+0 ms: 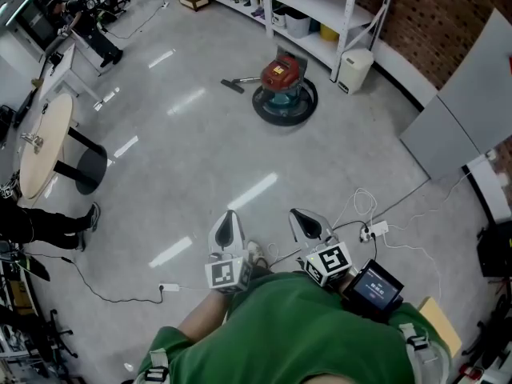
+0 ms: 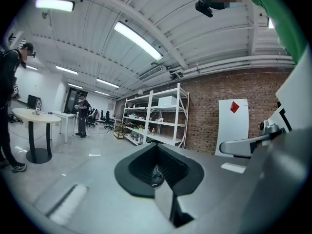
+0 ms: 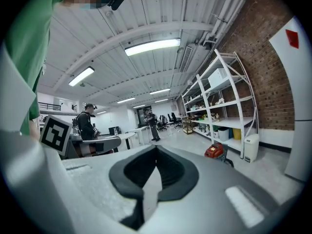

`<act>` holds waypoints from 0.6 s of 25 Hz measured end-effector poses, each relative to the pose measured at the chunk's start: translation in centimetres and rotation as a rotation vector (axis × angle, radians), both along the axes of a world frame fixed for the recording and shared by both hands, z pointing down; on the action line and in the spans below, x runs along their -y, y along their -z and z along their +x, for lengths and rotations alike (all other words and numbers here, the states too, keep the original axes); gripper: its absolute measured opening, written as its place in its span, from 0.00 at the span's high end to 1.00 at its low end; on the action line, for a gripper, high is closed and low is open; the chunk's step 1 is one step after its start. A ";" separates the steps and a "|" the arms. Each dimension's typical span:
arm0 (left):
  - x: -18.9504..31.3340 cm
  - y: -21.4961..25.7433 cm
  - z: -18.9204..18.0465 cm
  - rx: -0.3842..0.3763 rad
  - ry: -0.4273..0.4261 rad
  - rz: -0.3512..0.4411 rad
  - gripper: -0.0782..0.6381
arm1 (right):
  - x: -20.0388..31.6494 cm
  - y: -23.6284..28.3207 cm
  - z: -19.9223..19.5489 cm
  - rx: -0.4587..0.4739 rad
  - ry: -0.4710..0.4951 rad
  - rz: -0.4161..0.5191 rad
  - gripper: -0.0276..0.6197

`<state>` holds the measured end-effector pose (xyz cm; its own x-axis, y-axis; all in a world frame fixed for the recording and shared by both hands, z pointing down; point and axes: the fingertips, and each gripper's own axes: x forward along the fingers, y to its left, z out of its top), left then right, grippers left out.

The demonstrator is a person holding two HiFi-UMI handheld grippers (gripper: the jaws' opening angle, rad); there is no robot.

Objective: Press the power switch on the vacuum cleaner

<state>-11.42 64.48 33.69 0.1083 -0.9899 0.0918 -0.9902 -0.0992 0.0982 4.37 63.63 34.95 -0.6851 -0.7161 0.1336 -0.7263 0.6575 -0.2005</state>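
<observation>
Right now the task is not under way: the vacuum cleaner point(image 1: 282, 85), a red canister on a dark round base, sits well apart from the person, far across the bare floor. The shelving point(image 1: 320, 6) stands just behind the vacuum cleaner and a white bin point(image 1: 354, 69) just beside it.

- Left gripper point(image 1: 228, 218): held close to the body, jaws pressed together, nothing between them.
- Right gripper point(image 1: 309, 218): the same, clenched and empty. Its own view catches the vacuum cleaner point(image 3: 214, 151) small and distant.
- Power switch: too small to pick out from this far; which face of the canister carries it I cannot tell.

Risks, as I judge them:
- White cables point(image 1: 360, 200) and a power strip point(image 1: 374, 232) lie on the floor on the person's side of the vacuum cleaner. With the head camera pitched steeply down and both hands full, a foot could catch them on the walk over.
- The floor nozzle point(image 1: 233, 86) lies on the floor just beside the vacuum cleaner, a second snag at arrival.
- A narrow closed jaw tip pressing off-centre could skid off the switch.
- The canister may shift on its base under a sideways push instead of registering the press.
</observation>
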 end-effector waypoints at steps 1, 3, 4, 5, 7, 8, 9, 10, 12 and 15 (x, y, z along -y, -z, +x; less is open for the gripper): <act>0.7 0.0 -0.8 -0.001 -0.003 -0.001 0.88 | 0.7 0.0 -0.7 -0.003 -0.003 0.000 0.95; 2.2 -0.2 -2.4 -0.007 -0.007 -0.001 0.88 | 2.3 0.0 -2.2 -0.009 -0.010 0.000 0.95; 3.0 -0.2 -3.3 -0.012 -0.007 -0.001 0.88 | 3.0 -0.1 -3.0 -0.012 -0.013 0.000 0.95; 3.7 -0.3 -4.2 -0.016 -0.007 -0.001 0.88 | 3.8 -0.2 -3.9 -0.015 -0.015 0.000 0.95; 5.0 -0.3 -6.3 -0.022 -0.004 -0.004 0.88 | 5.3 -0.3 -5.9 -0.023 -0.015 -0.001 0.95; 5.6 -0.4 -7.3 -0.023 -0.003 -0.003 0.88 | 5.9 -0.3 -7.0 -0.026 -0.012 -0.001 0.95; 6.1 -0.5 -8.4 -0.023 -0.001 -0.002 0.88 | 6.5 -0.3 -8.0 -0.029 -0.009 0.001 0.95; 6.6 -0.6 -9.3 -0.023 0.000 0.000 0.88 | 7.0 -0.3 -9.0 -0.032 -0.005 0.005 0.95; 7.6 -0.9 -11.2 -0.026 0.005 0.000 0.88 | 8.1 -0.4 -10.8 -0.041 0.001 0.009 0.95; 8.6 -1.7 -13.9 -0.042 0.019 -0.009 0.88 | 9.4 -0.8 -13.6 -0.059 0.012 0.004 0.95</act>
